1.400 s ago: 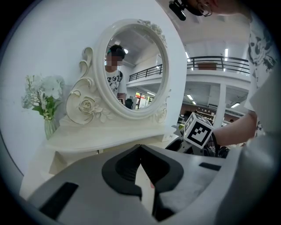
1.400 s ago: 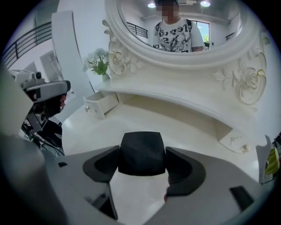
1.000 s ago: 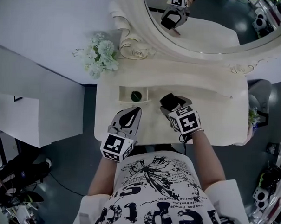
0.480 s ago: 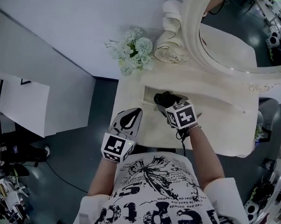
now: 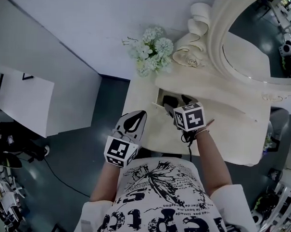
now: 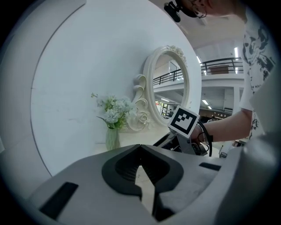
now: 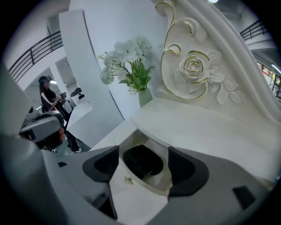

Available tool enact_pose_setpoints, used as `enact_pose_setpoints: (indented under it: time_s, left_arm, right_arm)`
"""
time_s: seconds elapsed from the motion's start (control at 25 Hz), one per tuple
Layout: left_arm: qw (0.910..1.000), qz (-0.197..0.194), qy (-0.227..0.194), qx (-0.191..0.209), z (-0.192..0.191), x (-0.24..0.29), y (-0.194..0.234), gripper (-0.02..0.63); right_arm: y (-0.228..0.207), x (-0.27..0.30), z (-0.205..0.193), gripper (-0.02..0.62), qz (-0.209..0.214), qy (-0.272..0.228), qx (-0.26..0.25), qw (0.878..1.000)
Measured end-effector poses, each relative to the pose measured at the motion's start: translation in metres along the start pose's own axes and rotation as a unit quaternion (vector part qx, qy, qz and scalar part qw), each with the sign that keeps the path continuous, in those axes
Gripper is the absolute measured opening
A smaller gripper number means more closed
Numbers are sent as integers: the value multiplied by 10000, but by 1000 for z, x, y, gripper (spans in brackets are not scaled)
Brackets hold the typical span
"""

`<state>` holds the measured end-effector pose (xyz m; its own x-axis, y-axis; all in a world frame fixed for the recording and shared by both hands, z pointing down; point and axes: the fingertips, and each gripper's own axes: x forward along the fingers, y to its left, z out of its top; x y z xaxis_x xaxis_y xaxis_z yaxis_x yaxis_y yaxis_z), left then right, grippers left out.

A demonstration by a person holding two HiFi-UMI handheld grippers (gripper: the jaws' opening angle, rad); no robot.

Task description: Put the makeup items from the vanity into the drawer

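Nearest, the left grey two-jaw gripper point(image 5: 138, 116) hangs by the cream vanity point(image 5: 222, 133), its fingers pressed together on nothing. At its 2 o'clock the right gripper point(image 5: 177, 102) spreads wide, empty, over the open cream drawer point(image 7: 153, 183). A black round makeup item point(image 7: 141, 161) lies in that drawer. White flowers point(image 5: 150, 51) stand at 12 o'clock.

I'm standing in a big open hall dressed as a bedroom corner: white vanity point(image 5: 231, 136), carved mirror point(image 5: 256, 55), flowers point(image 5: 150, 51), with balcony railings point(image 7: 33, 55) running overhead.
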<state>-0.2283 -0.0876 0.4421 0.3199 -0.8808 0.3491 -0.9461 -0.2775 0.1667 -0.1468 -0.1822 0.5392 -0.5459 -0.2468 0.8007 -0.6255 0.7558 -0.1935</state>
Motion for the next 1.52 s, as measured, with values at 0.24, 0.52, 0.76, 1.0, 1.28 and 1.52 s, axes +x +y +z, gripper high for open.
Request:
enact_pose_setpoints:
  time_s: [0.24, 0.52, 0.76, 1.0, 1.28, 1.52]
  left_arm:
    - [9999, -133, -19, 51, 4, 4, -6, 20]
    - [9990, -406, -14, 164, 8, 17, -26, 18]
    - [9951, -926, 59, 329, 10, 40, -59, 20]
    - [9881, -1430, 274, 499, 2, 64, -94, 20]
    - [9811, -1744, 620, 568, -20, 81, -113, 20]
    - [9790, -1815, 777, 518, -32, 89, -117, 18]
  right_arm:
    - [-2, -15, 0, 344, -76, -176, 11, 9998]
    - [-36, -43, -22, 344, -527, -288, 419, 9973]
    - [-83, -75, -74, 344, -1106, -231, 1115, 9873]
    - [-122, -89, -138, 344, -1739, -33, 1843, 9673]
    - [-138, -75, -189, 342, -1930, 166, 2542, 9475]
    - [-149, -69, -200, 298, -2288, 189, 2639, 9368]
